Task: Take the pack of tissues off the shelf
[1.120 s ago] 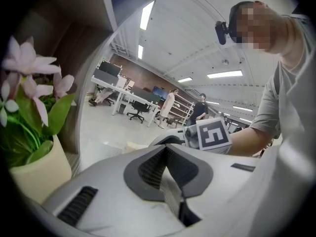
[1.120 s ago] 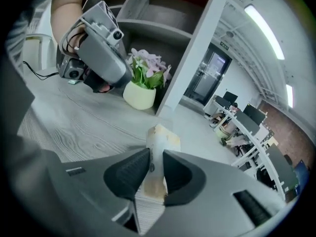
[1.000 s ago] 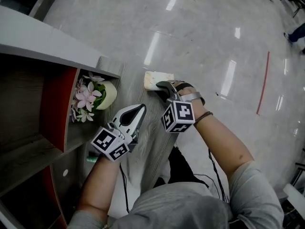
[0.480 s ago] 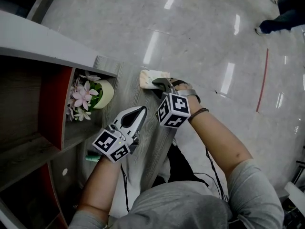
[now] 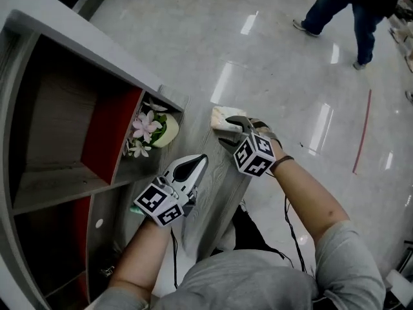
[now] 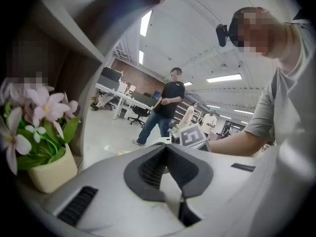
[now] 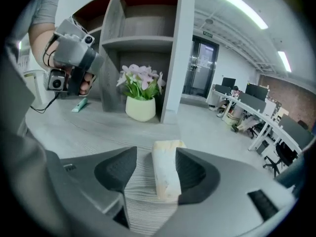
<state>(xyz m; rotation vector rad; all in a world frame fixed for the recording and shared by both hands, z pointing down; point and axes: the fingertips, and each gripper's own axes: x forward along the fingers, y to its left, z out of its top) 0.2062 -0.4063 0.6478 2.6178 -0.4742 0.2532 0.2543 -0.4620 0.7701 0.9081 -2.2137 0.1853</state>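
On the left: tall grey wood shelf unit with red side panels, compartments bare except the lowest, which holds a cream pot of pink flowers. In front of it runs a grey wood-grain top; both grippers hover over it.

Left gripper: jaws pressed together, nothing in them, idle mid-top.

Right gripper: jaws have just been opening and now stand spread wide. The cream soft-wrapped pack of tissues lies flat on the top between them, out of the shelf, near the far end by the floor-side edge. It sits just against one pad, with a clear gap to the other.

Looks like the release step, task near done. To finish clean: keep the jaws wide, lift up first, then pull back along the jaw line. No sideways drift, since that touching pad could drag the pack towards the edge.
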